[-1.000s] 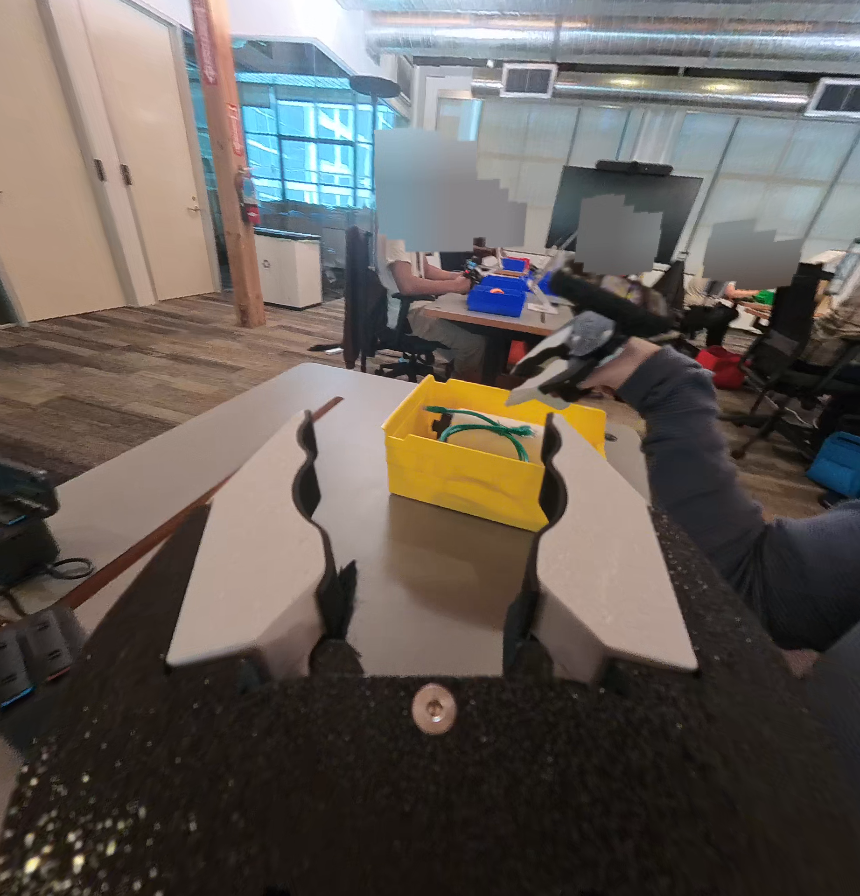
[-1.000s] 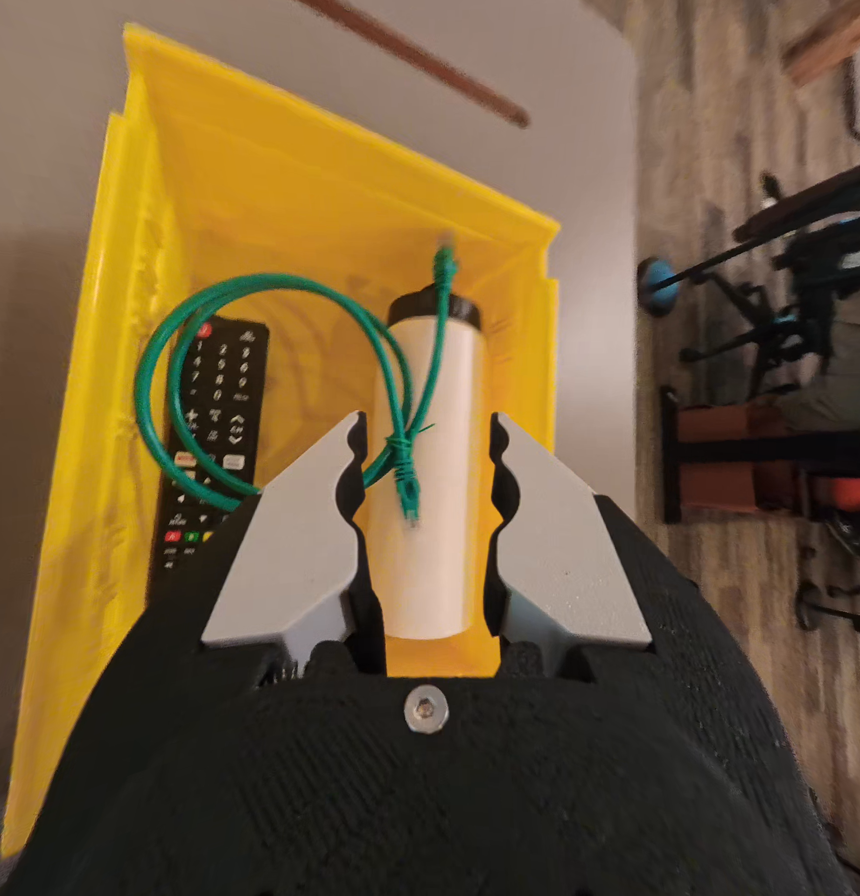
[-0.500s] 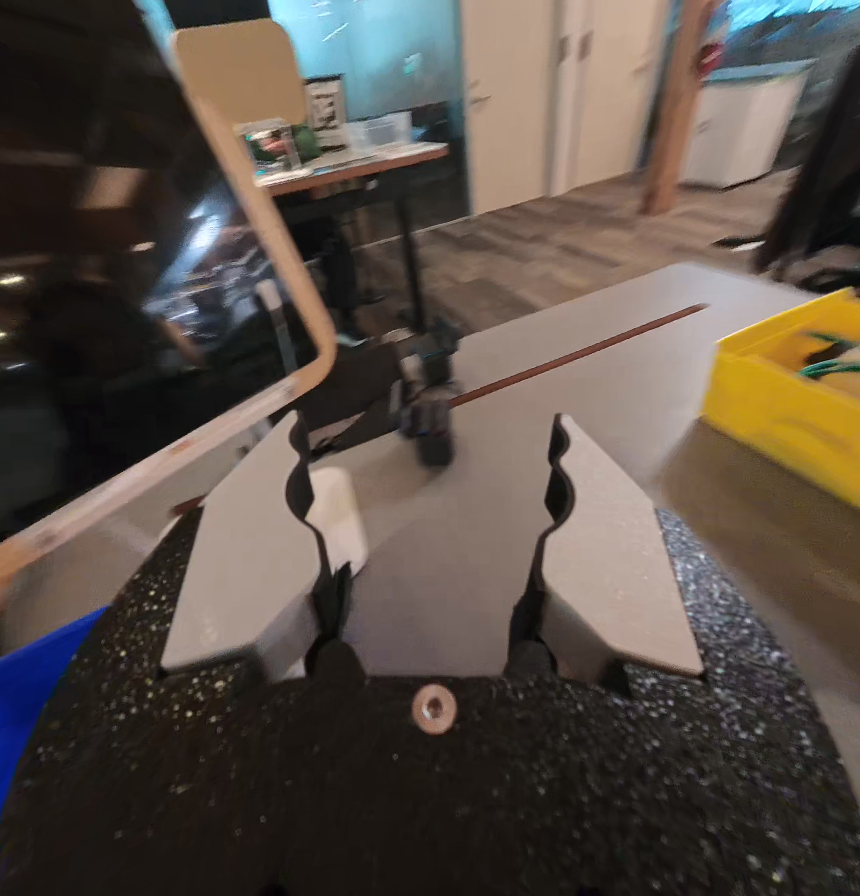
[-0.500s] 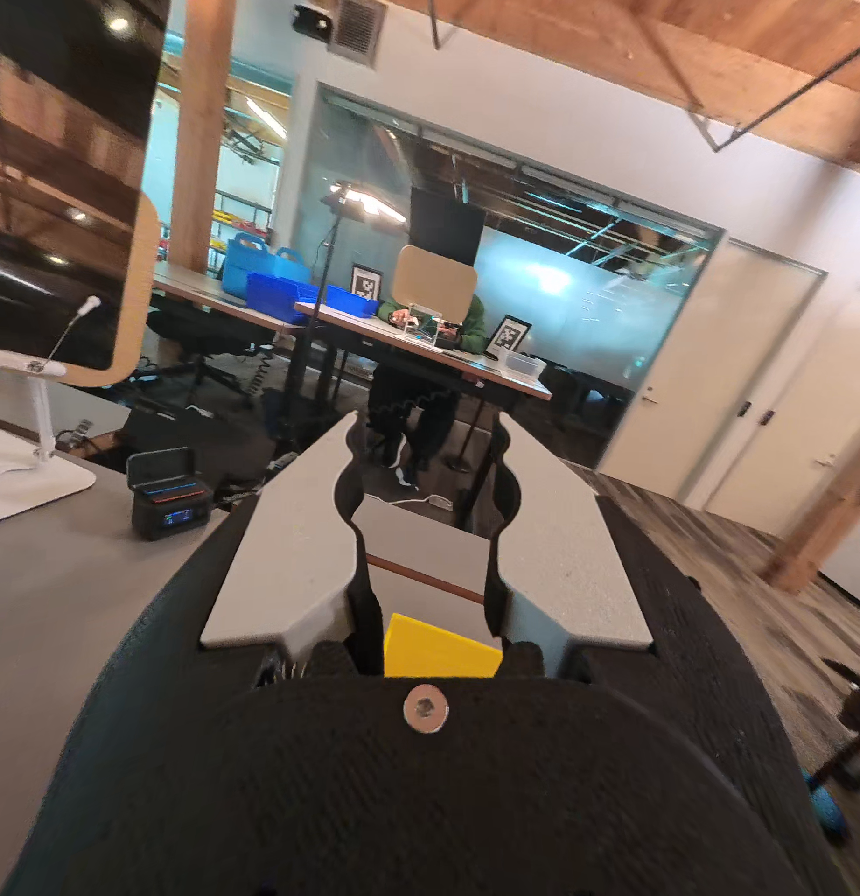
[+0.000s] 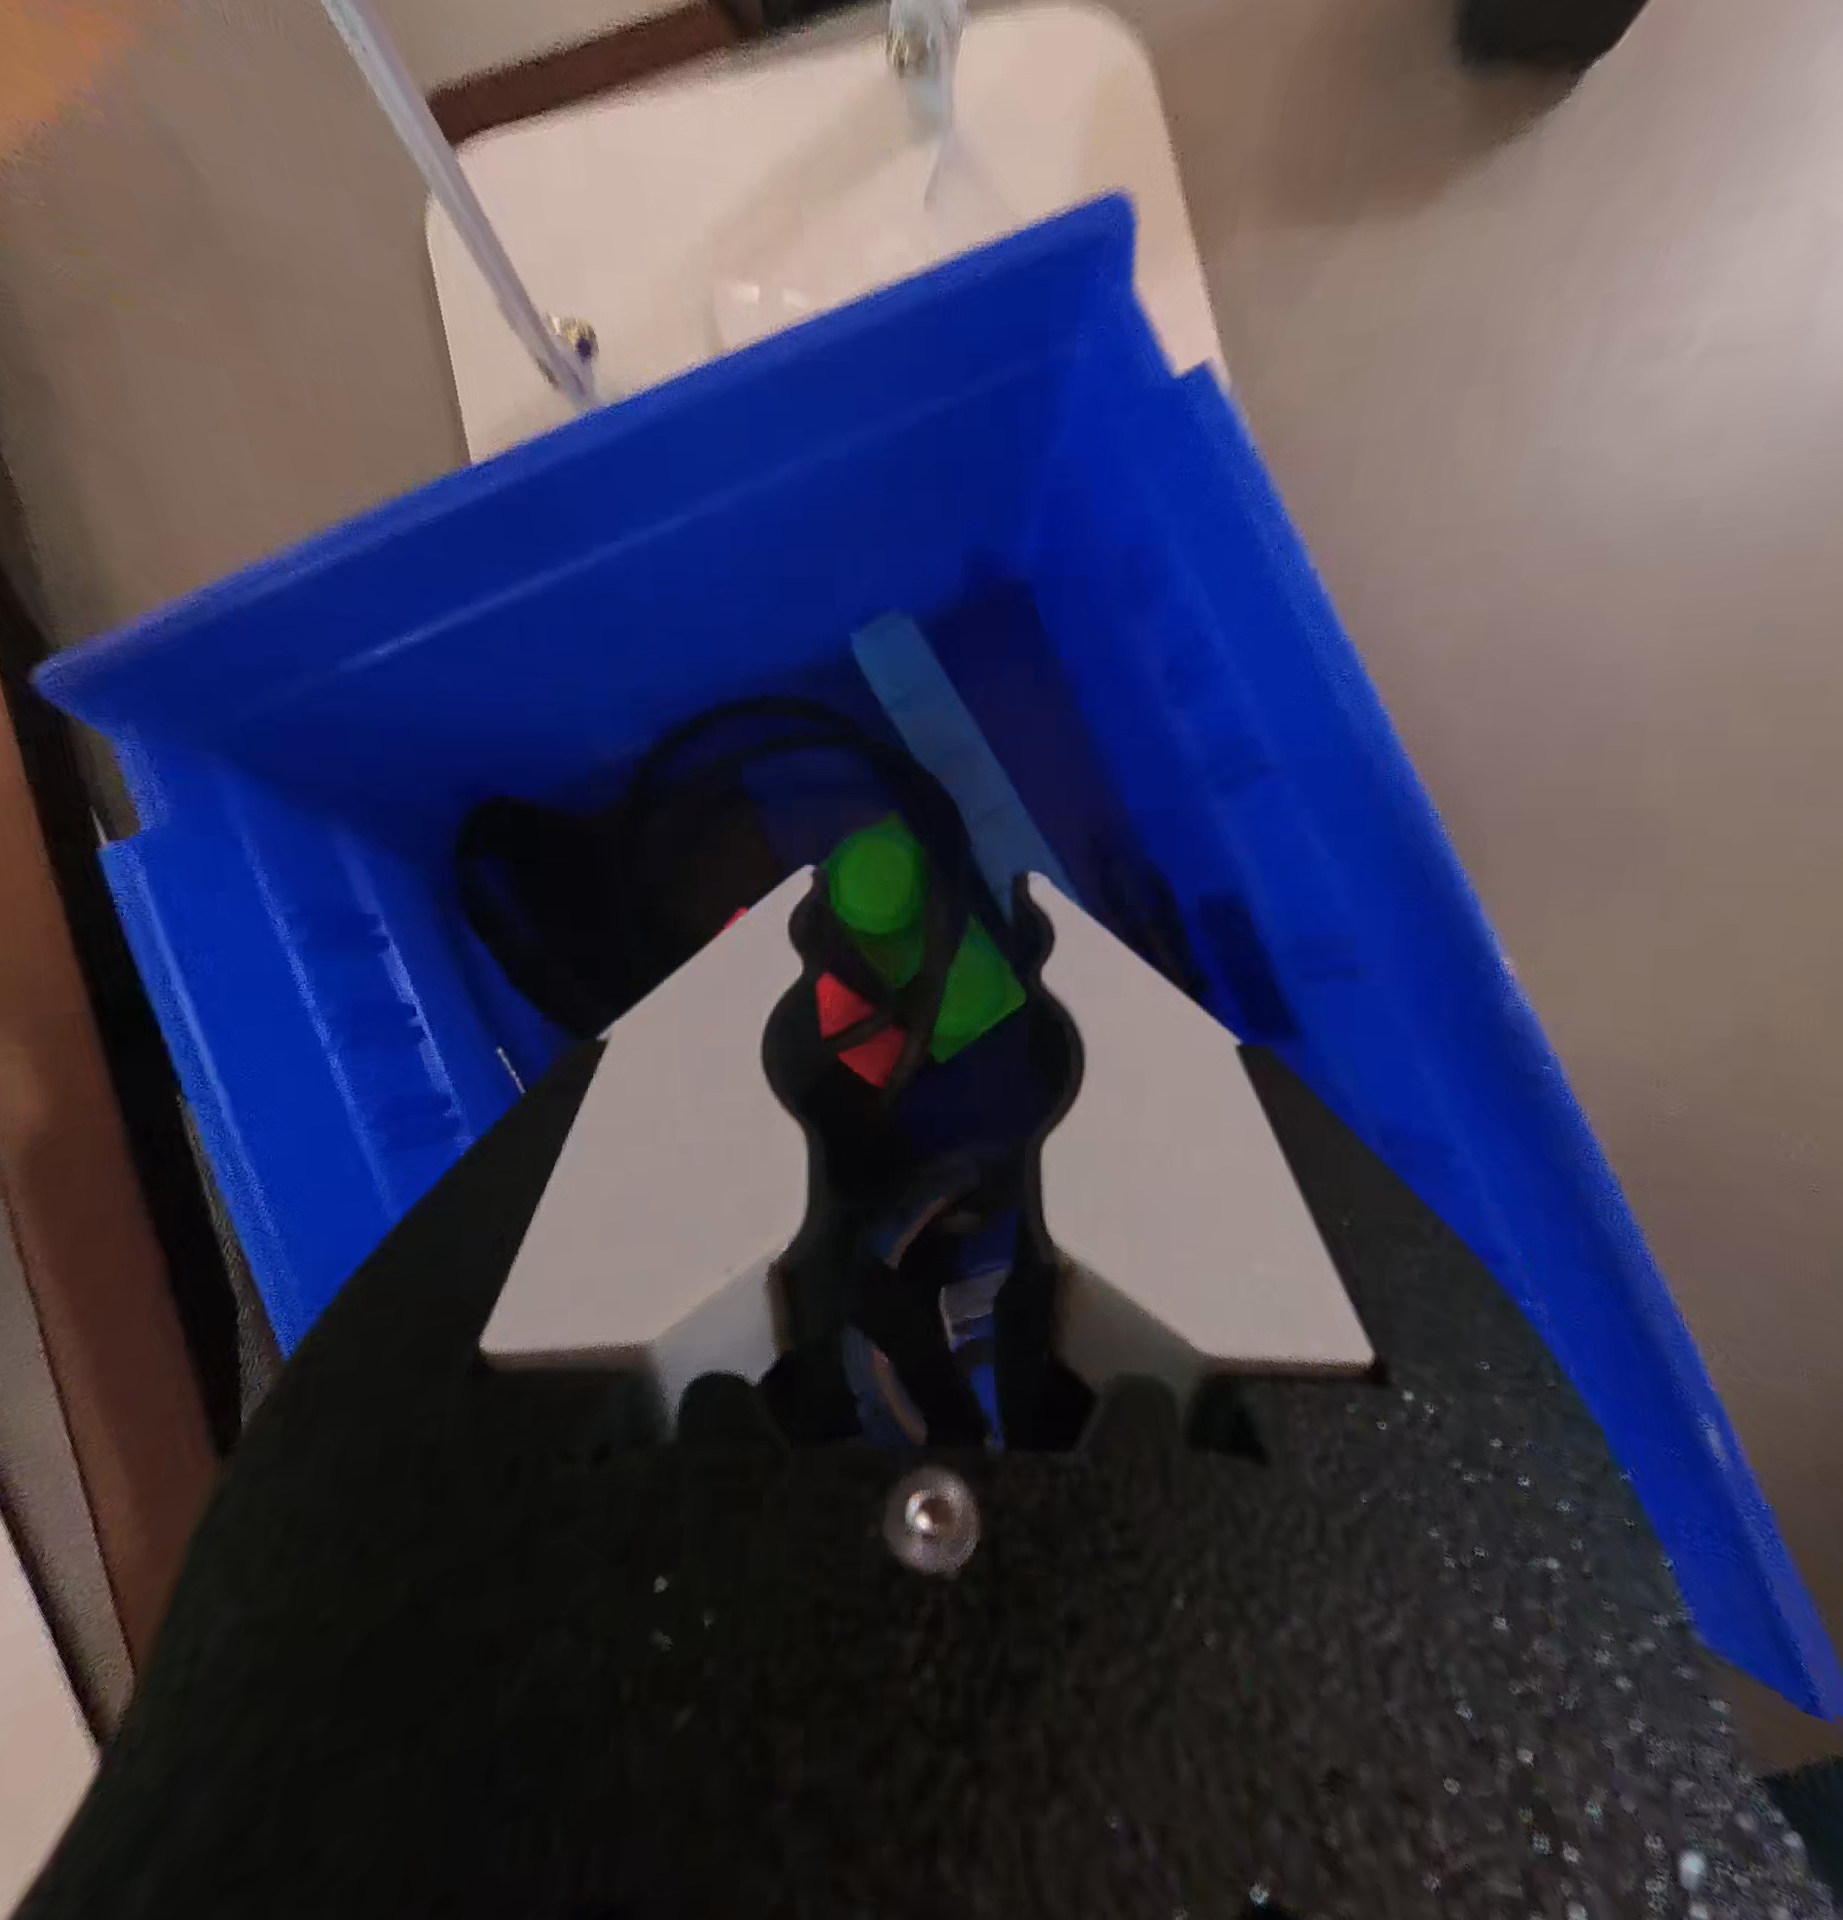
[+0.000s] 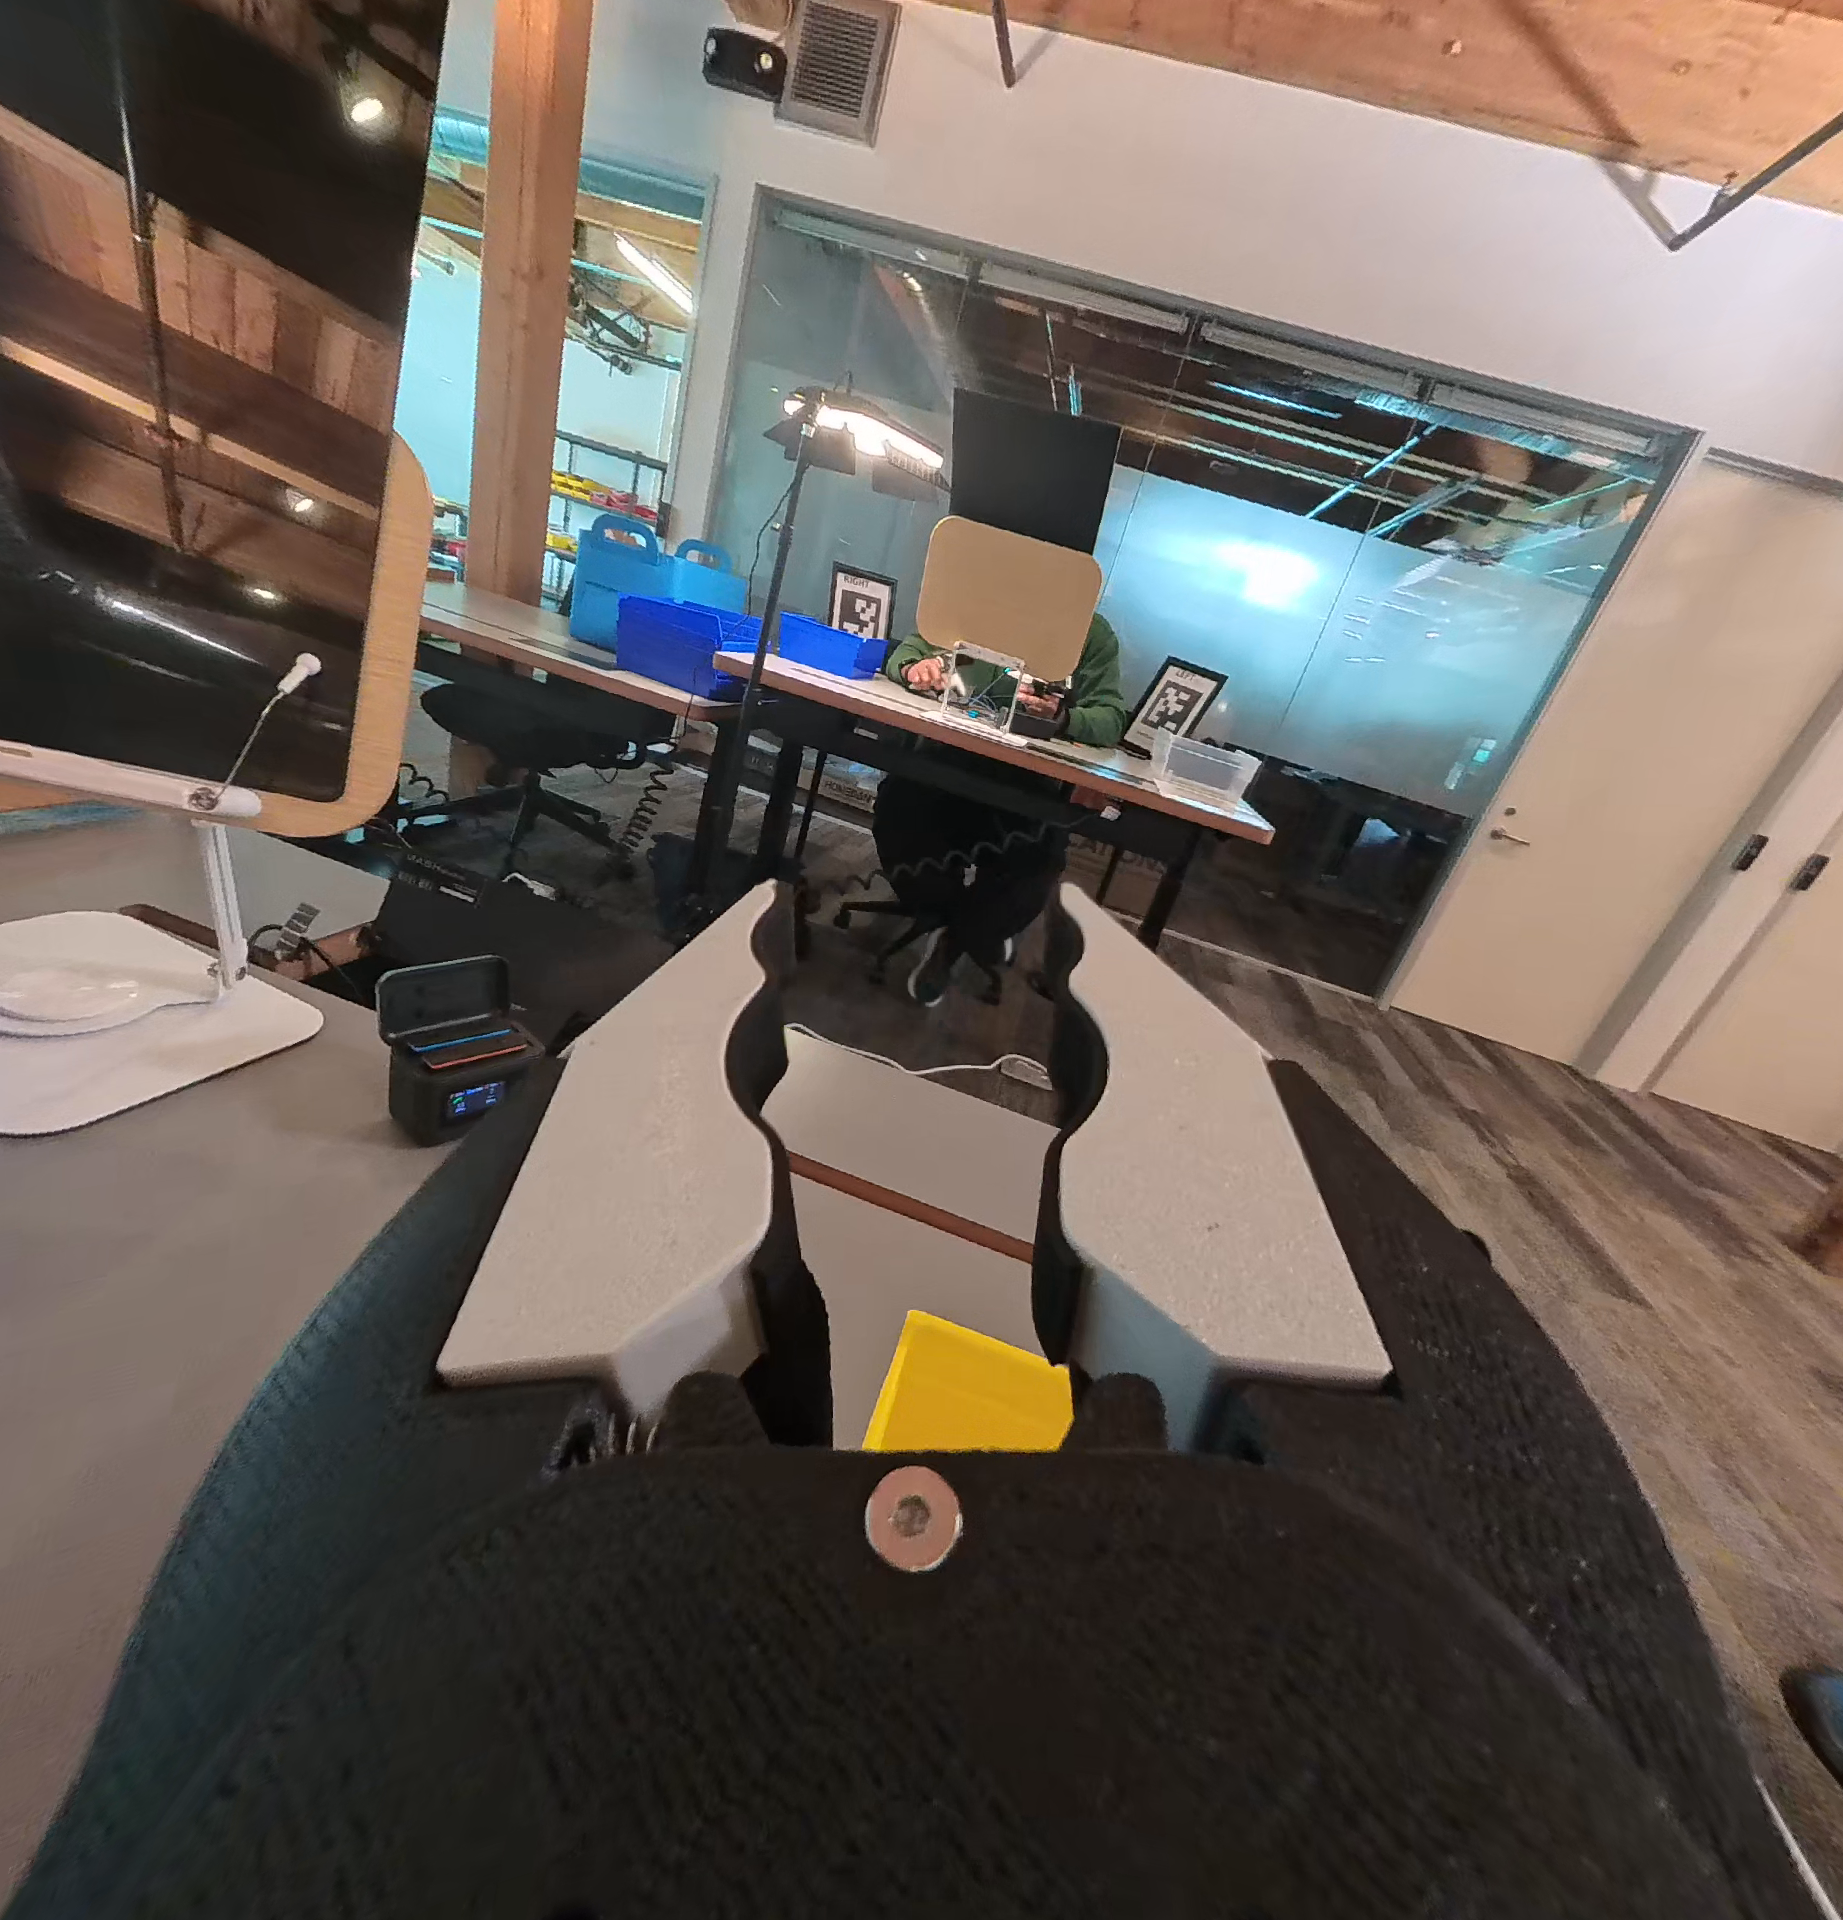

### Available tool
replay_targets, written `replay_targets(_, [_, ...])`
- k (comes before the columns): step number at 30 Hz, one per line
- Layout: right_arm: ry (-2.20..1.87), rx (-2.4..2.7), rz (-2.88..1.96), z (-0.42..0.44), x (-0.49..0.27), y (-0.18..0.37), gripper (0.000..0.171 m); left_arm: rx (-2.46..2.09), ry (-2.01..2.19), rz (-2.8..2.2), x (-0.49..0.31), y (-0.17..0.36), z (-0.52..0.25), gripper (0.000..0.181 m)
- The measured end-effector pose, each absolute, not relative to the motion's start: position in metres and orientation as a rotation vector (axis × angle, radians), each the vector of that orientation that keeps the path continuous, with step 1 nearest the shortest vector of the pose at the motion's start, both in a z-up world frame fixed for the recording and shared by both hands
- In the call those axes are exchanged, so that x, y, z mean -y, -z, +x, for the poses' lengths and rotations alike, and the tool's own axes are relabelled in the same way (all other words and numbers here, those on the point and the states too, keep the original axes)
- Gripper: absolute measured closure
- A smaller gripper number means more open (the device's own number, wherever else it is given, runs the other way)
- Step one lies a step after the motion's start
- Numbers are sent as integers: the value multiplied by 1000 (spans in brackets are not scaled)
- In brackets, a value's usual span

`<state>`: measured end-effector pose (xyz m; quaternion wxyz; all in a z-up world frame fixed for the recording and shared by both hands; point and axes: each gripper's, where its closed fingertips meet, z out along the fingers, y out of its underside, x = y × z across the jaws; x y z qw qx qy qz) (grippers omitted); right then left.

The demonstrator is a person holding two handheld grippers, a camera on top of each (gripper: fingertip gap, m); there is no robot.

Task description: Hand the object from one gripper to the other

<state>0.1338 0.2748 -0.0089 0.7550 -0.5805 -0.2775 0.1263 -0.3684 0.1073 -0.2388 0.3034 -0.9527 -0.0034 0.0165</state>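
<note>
Left hand-held gripper (image 5: 917, 894) nearly closed inside blue bin (image 5: 584, 582) — grasp unclear, right hand-held gripper (image 6: 917, 935) parted, empty.

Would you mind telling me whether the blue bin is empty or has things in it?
Not empty. The blue bin holds a green block, a red piece and a black cord.

A green and red puzzle cube (image 5: 927, 987), cord-draped, lies in the blue bin (image 5: 605, 623).

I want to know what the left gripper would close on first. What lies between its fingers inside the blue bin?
In the left wrist view, between the left gripper fingers inside the blue bin lie a green block, red pieces and a thin black cord crossing them.
</note>
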Motion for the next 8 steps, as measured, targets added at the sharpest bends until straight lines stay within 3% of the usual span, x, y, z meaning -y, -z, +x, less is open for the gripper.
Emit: replay_targets(8, [-296,585,-1275,138,-278,10,125,239,-26,-2706,-109,268,-403,148])
